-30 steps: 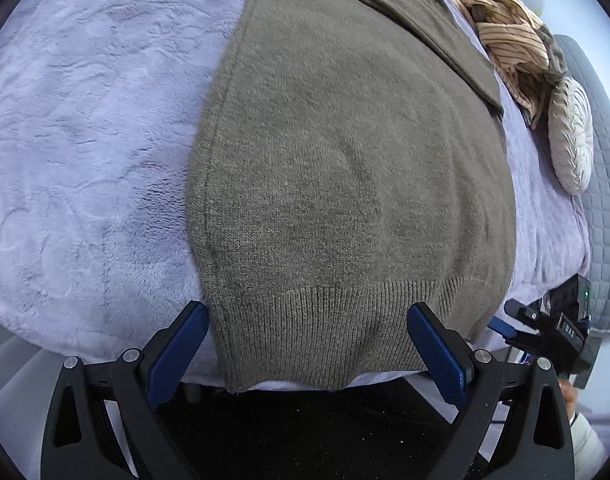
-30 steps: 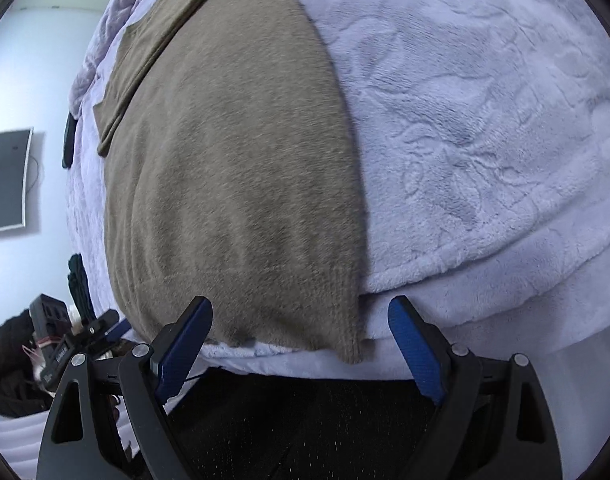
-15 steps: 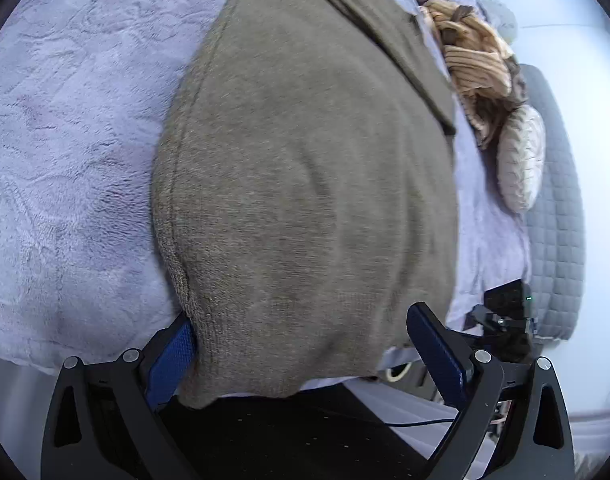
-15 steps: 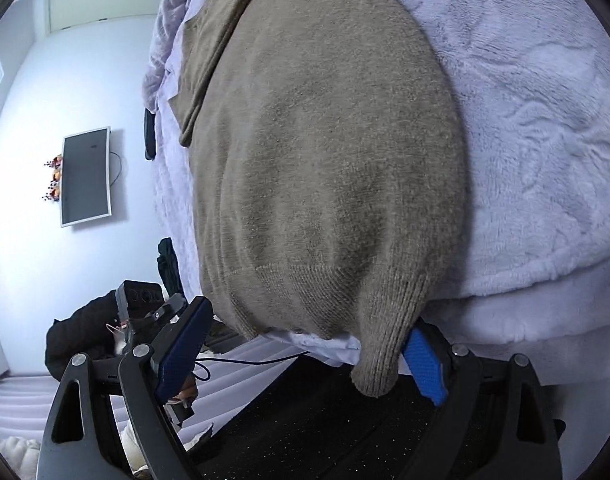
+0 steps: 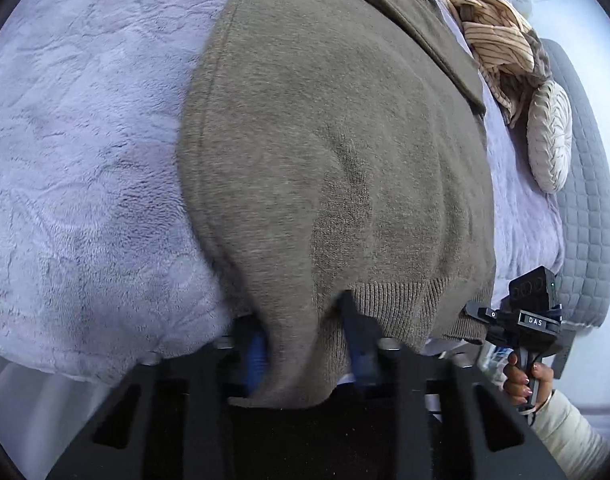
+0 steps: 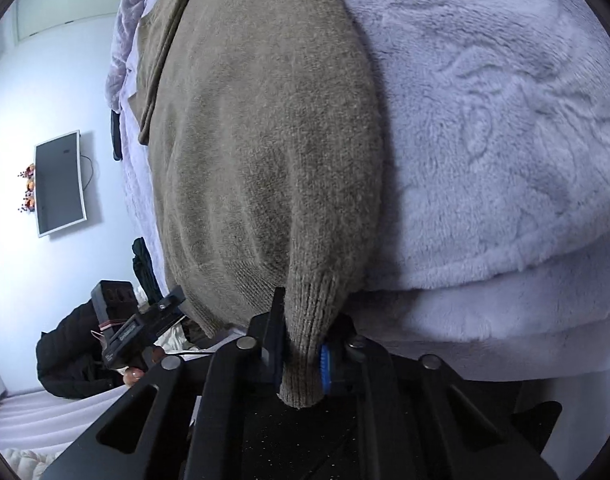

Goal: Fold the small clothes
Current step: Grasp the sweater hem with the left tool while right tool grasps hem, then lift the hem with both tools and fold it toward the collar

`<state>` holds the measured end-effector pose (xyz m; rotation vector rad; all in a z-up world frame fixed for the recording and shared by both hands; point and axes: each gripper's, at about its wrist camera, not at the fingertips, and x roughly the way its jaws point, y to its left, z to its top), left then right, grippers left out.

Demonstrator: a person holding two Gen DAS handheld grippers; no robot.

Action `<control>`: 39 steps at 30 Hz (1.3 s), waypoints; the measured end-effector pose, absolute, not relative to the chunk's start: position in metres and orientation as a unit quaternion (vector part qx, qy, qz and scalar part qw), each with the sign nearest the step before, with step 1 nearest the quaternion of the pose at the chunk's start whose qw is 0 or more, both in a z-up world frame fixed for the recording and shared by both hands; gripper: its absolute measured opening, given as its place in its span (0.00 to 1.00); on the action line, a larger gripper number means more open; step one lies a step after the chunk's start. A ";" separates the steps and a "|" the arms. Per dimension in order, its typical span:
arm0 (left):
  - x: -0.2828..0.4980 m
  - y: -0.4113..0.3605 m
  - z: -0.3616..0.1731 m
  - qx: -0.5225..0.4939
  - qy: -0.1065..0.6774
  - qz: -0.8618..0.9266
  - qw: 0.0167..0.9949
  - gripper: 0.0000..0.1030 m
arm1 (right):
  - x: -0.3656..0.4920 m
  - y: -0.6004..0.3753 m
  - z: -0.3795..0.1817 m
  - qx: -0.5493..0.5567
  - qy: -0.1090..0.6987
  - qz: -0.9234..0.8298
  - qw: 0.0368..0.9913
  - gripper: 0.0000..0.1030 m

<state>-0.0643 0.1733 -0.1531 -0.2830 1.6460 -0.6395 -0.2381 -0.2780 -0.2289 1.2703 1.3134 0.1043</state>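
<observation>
A bed point(image 5: 585, 208) with a grey quilted side carries everything, spread with a fluffy lilac blanket point(image 5: 85, 160). An olive-brown knitted sweater point(image 5: 325, 140) lies flat across the blanket, its ribbed hem hanging over the near edge. At the far end lie a crumpled tan striped garment point(image 5: 493, 36) and, just beside it, a round cream cushion point(image 5: 549, 136).

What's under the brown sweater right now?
The brown sweater lies on the lavender blanket; both grippers pinch its ribbed hem at the bed edge. Anything beneath its middle is covered.
</observation>
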 end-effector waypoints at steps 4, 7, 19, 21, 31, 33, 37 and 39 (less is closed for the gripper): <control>-0.063 0.172 -0.150 -0.146 0.715 -0.296 0.616 0.13 | -0.236 -0.281 -0.215 0.563 0.547 0.066 0.616 0.12; -0.063 0.169 -0.144 -0.168 0.710 -0.300 0.615 0.13 | -0.230 -0.284 -0.206 0.573 0.535 0.077 0.616 0.11; -0.024 0.134 -0.104 -0.251 0.667 -0.318 0.625 0.13 | -0.168 -0.298 -0.160 0.620 0.453 0.137 0.625 0.11; -0.007 0.128 -0.094 -0.269 0.653 -0.319 0.632 0.13 | -0.152 -0.306 -0.149 0.620 0.440 0.146 0.633 0.11; 0.096 0.088 -0.042 -0.296 0.577 -0.319 0.692 0.13 | -0.057 -0.371 -0.088 0.598 0.386 0.188 0.677 0.11; 0.119 0.081 -0.036 -0.294 0.565 -0.315 0.704 0.13 | -0.036 -0.386 -0.081 0.590 0.384 0.190 0.684 0.11; 0.166 0.069 -0.032 -0.297 0.544 -0.302 0.724 0.13 | 0.011 -0.417 -0.075 0.588 0.377 0.189 0.691 0.11; 0.189 0.062 -0.037 -0.291 0.541 -0.293 0.732 0.13 | 0.037 -0.431 -0.081 0.589 0.379 0.183 0.690 0.11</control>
